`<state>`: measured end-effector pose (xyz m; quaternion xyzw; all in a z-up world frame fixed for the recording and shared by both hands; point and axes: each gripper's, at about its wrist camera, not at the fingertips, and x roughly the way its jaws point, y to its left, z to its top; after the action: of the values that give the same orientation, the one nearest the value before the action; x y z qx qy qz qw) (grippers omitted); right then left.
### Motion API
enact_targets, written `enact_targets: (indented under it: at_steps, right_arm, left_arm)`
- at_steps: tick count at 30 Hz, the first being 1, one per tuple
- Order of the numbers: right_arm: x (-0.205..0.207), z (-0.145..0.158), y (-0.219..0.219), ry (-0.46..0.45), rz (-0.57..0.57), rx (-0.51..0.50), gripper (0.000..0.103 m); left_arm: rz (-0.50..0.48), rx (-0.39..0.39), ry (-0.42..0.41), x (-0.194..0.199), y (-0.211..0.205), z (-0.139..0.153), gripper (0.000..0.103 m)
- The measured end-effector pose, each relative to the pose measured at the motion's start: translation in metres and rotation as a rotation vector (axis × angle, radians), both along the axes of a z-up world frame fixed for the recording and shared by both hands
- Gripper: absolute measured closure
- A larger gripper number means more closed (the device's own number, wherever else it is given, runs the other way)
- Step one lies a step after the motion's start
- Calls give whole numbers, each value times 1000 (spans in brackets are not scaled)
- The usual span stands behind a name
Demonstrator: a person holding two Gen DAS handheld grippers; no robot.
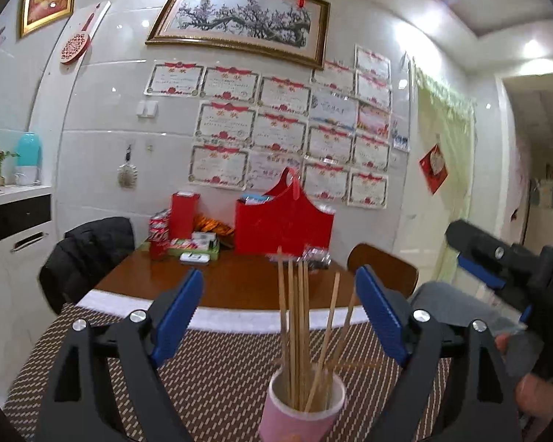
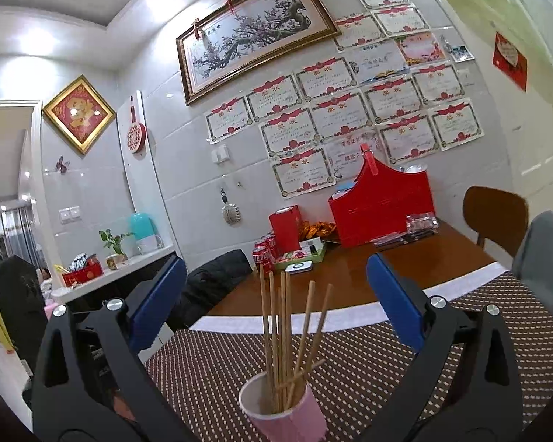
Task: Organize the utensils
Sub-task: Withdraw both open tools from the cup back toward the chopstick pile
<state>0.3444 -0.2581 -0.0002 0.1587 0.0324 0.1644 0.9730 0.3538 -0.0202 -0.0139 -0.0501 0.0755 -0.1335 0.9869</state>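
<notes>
Standing: a pink paper cup (image 1: pixel 302 405) sits upright on the woven mat (image 1: pixel 210 364) at the near end of the bench (image 1: pixel 239 283), with a bundle of wooden chopsticks (image 1: pixel 295 328) rising from it.
Chopsticks, lay: most stand near vertical; two lean to the right, and one seems to lie almost flat across the rim, though blur leaves that uncertain.
Chopsticks, handling: judged light, stiff and smooth, so likely to slip or pivot in a loose pinch; thin enough that several could be caught at once.
Cup, handling: judged light and soft-walled; a hard squeeze would likely crush it, and a sideways pull on a stick could tip it.
Where to take hold: the upper half of a single leaning stick, clear of the upright cluster, then lift straight along its length.
Left gripper (image 1: pixel 280 316): jaws spread wide, nothing between them but the sticks' tips ahead; holding nothing.
Right gripper (image 2: pixel 276 305): jaws likewise spread wide and empty, lined up on the same cup; it also shows at the right edge of the left wrist view.
Far end of bench: a red box (image 1: pixel 284 224) and packets stand well apart from the cup.
</notes>
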Motion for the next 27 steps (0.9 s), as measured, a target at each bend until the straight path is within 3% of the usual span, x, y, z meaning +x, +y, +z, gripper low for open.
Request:
enact_targets:
  at_steps: [13, 20, 27]
  right_arm:
    - [-52, -16, 0, 73, 19, -89, 6]
    - [-60, -40, 3, 141, 46, -140, 6]
    - [-53, -67, 3, 200, 69, -150, 6]
  left_arm:
    - [30, 69, 122, -68, 6, -31, 20]
    - [32, 58, 247, -71, 6, -68, 20]
    - [33, 59, 319, -67, 3, -105, 20]
